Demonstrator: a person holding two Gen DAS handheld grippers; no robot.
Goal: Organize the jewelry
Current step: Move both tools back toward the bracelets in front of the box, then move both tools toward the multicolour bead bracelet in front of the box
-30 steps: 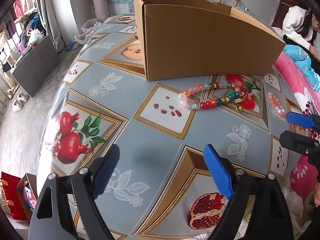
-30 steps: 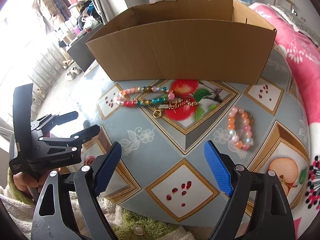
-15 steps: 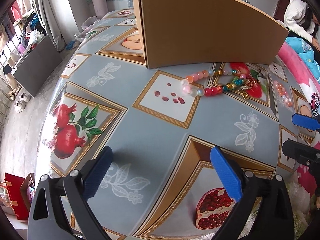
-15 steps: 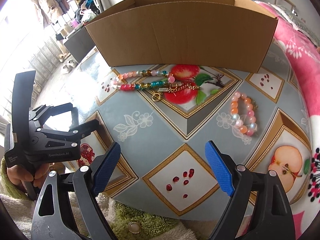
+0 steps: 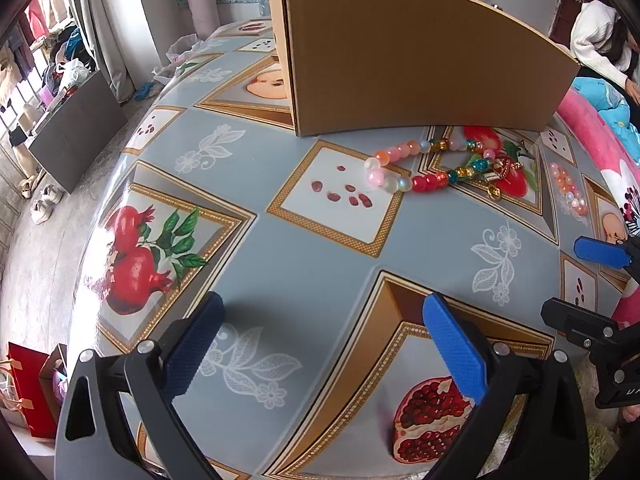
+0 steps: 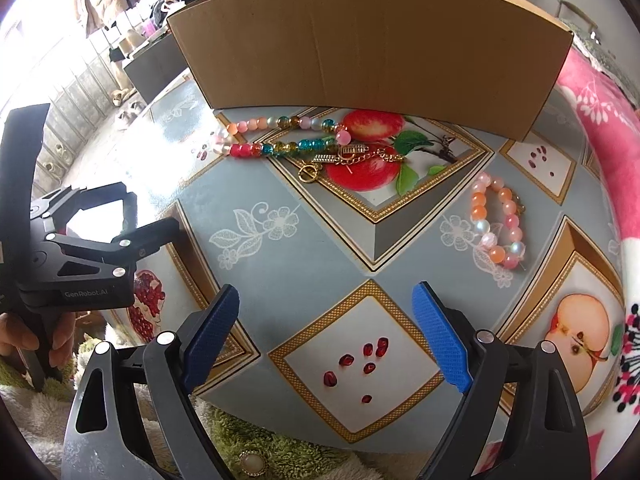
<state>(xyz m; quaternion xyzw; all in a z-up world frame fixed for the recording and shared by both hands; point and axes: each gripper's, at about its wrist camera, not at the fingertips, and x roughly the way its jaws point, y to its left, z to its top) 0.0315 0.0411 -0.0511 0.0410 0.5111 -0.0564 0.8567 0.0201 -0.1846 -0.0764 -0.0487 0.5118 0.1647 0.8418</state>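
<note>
Both the left tool and right tool hover wide apart, holding nothing. On the surface, the multicolored bead necklace lies just beside the cardboard box; the pink-orange bead bracelet sits apart.

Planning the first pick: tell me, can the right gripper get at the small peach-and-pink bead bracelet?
Probably yes: the right gripper is open, and only bare tablecloth lies between it and the bracelet, which sits alone.

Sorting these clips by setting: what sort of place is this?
Probably a lived-in home room: a fruit-patterned tablecloth, a pink floral blanket beside it, and hanging clothes by the window.
</note>
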